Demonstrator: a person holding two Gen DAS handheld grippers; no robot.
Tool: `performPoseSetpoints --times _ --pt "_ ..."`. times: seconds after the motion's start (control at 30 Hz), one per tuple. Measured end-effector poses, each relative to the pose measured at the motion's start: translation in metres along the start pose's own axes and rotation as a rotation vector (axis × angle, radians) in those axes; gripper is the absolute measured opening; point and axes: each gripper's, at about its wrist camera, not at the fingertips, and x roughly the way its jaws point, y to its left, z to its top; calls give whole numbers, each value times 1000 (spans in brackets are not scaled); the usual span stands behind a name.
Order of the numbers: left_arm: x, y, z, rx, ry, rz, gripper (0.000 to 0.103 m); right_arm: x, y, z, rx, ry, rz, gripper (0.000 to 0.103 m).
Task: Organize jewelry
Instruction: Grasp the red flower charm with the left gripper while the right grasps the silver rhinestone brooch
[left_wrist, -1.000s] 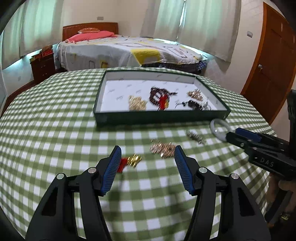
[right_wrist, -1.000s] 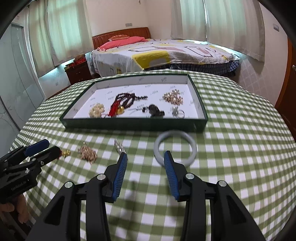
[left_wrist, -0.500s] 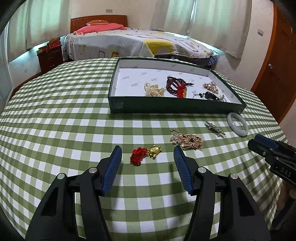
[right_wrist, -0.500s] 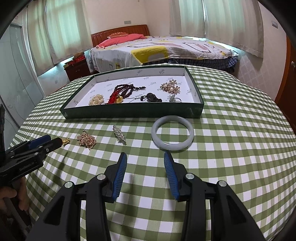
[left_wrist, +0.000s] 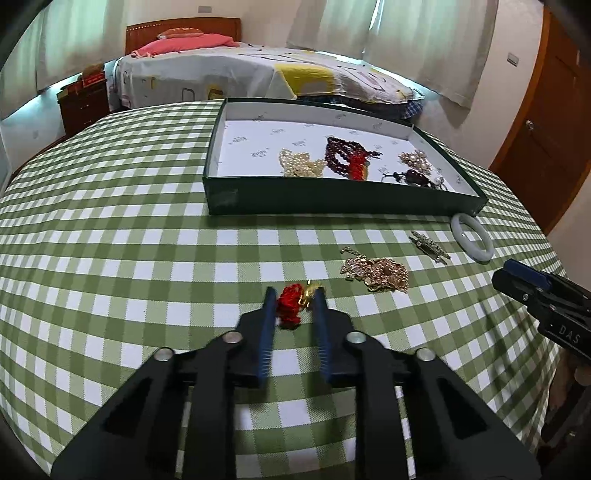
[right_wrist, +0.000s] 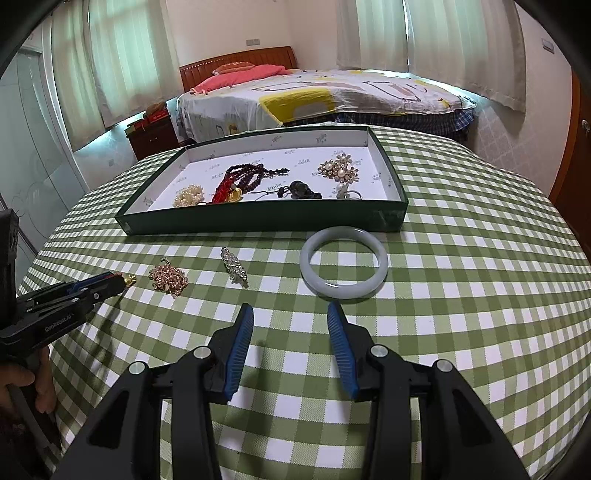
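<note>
left gripper (left_wrist: 294, 295) low over the tablecloth (left_wrist: 110, 258), fingers pinching the red-and-gold charm (left_wrist: 291, 304)

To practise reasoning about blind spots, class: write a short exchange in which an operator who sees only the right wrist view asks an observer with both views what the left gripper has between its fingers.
Operator: In the right wrist view the left gripper is side-on, and I see only a gold glint at its tip. What is there?
Observer: A red tassel with a small gold charm, lying between its blue-padded fingers.
Operator: Is it gripped?
Observer: The fingers flank it closely, one against the charm. I cannot confirm a firm pinch.
</note>
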Motion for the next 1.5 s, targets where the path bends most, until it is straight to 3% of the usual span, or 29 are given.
performPoseSetpoints --times 0.5,0.9,1.13,1.33,1.5 --pt "-19 1 0 14 -65 44 10 1 12 7 -31 -4 18 42" --pt "-26 19 6 -30 -87 78 10 37 39 29 -115 43 59 42" --pt "-23 26 8 -52 -83 88 10 53 47 35 -162 86 57 34" --pt "-22 26 8 -52 -80 87 10 51 46 29 -175 94 55 14" --pt "-24 24 8 -49 -87 88 10 47 47 24 -182 80 43 13"
